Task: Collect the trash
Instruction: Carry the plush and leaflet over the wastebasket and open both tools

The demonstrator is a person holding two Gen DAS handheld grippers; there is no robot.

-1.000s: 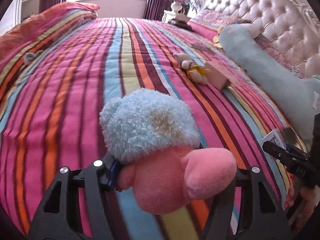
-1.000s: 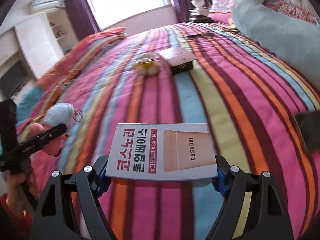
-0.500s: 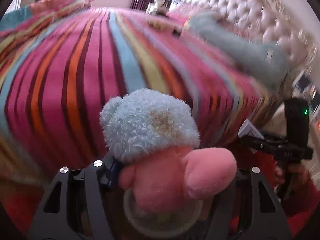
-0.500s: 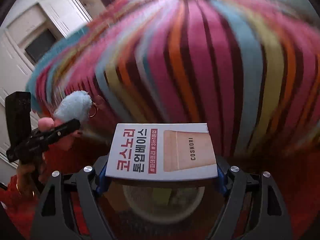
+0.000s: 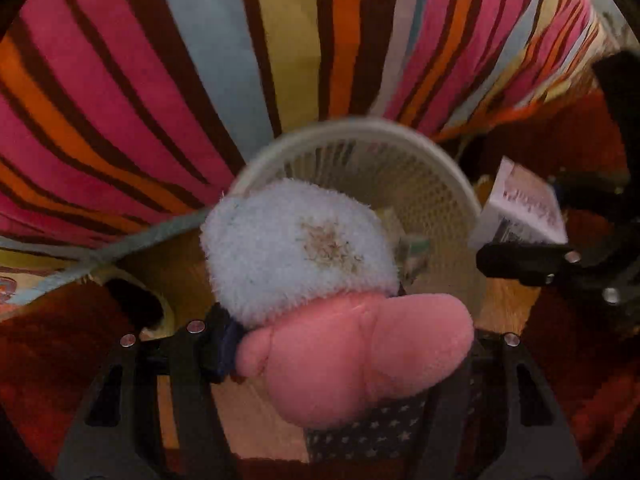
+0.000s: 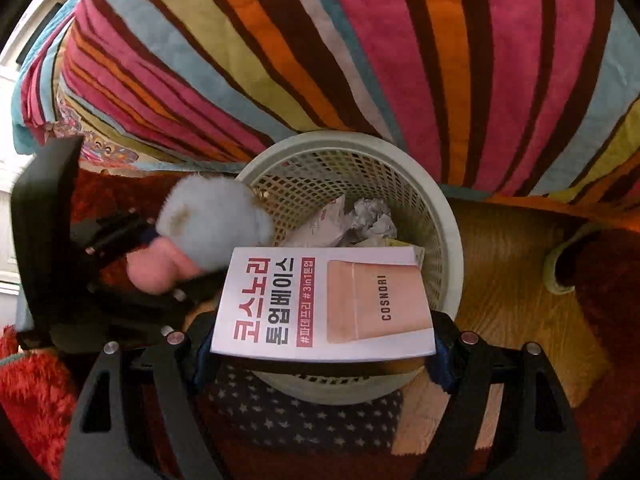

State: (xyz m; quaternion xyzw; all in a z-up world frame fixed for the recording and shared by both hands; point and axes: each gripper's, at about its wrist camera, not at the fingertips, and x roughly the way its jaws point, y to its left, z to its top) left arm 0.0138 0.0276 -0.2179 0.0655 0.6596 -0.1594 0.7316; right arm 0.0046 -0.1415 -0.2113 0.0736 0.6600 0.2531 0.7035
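Right gripper (image 6: 322,354) is clamping the "COSNORI" box (image 6: 324,304), left gripper (image 5: 348,354) the plush (image 5: 320,284), over the bin (image 6: 452,248) beside the striped bed (image 6: 360,48).

- Wood floor (image 6: 516,280): bare boards showing R of basket.
- White lattice waste basket (image 6: 450,240) stands on floor, just beside bed edge; crumpled paper (image 6: 370,218) inside.
- Red shag rug (image 6: 32,384) lies at L.
- Dark star-print fabric (image 6: 288,420) lies by basket's near side.
- Striped bedspread (image 6: 360,48) hangs over bed side, behind basket.
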